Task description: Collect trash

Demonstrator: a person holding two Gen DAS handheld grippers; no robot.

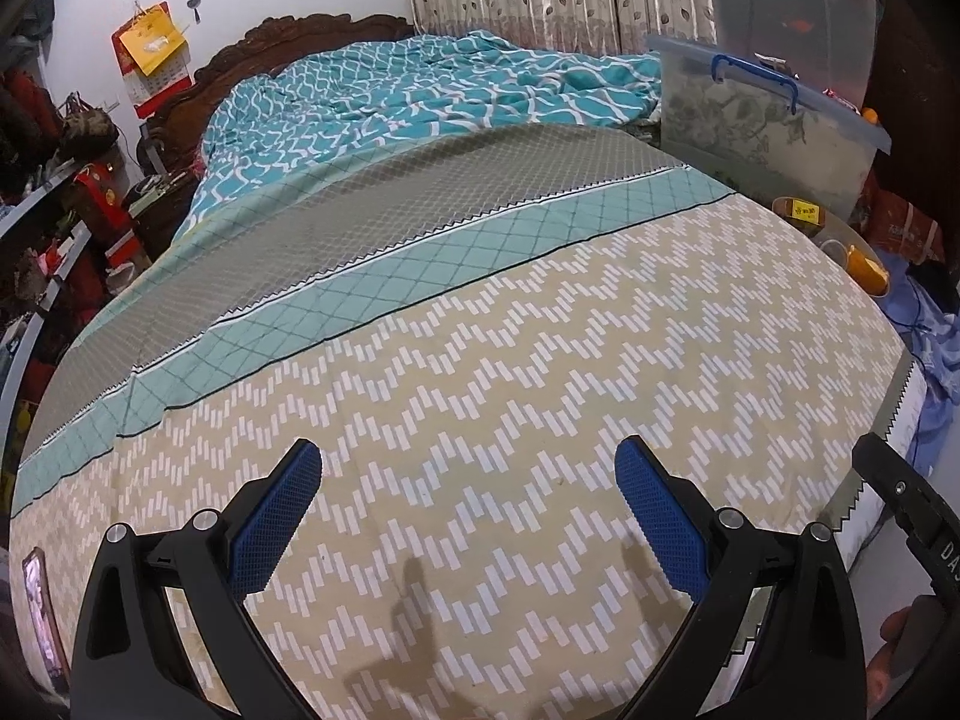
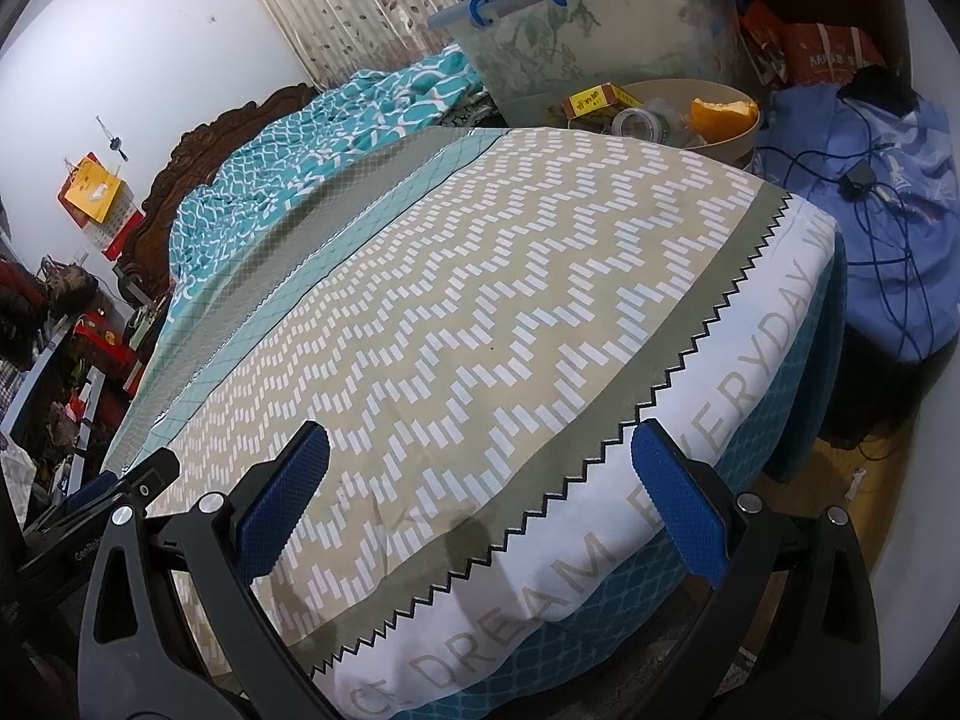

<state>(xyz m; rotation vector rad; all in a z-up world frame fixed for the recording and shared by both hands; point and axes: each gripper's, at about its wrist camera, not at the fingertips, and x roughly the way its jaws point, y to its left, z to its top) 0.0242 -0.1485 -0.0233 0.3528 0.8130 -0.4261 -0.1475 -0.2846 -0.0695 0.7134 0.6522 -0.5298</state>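
Observation:
A beige round bin [image 2: 729,131] stands past the bed's far right corner. In it lie a yellow and red carton [image 2: 603,101], an orange peel [image 2: 720,111] and a clear plastic cup [image 2: 639,122]. The left wrist view shows the same bin [image 1: 855,238] with the carton [image 1: 801,213] and peel [image 1: 867,267] at the right edge. My left gripper [image 1: 468,468] hovers open over the beige patterned bedsheet [image 1: 510,390], nothing between its blue pads. My right gripper [image 2: 480,450] hangs open above the sheet's zigzag border near the bed's foot, also holding nothing.
A clear storage box [image 2: 576,42] with blue handles sits behind the bin. A teal quilt [image 1: 420,90] is bunched at the headboard. Blue cloth with cables [image 2: 870,210] lies right of the bed. Cluttered shelves [image 1: 54,228] line the left. A phone [image 1: 42,618] lies on the sheet's left edge.

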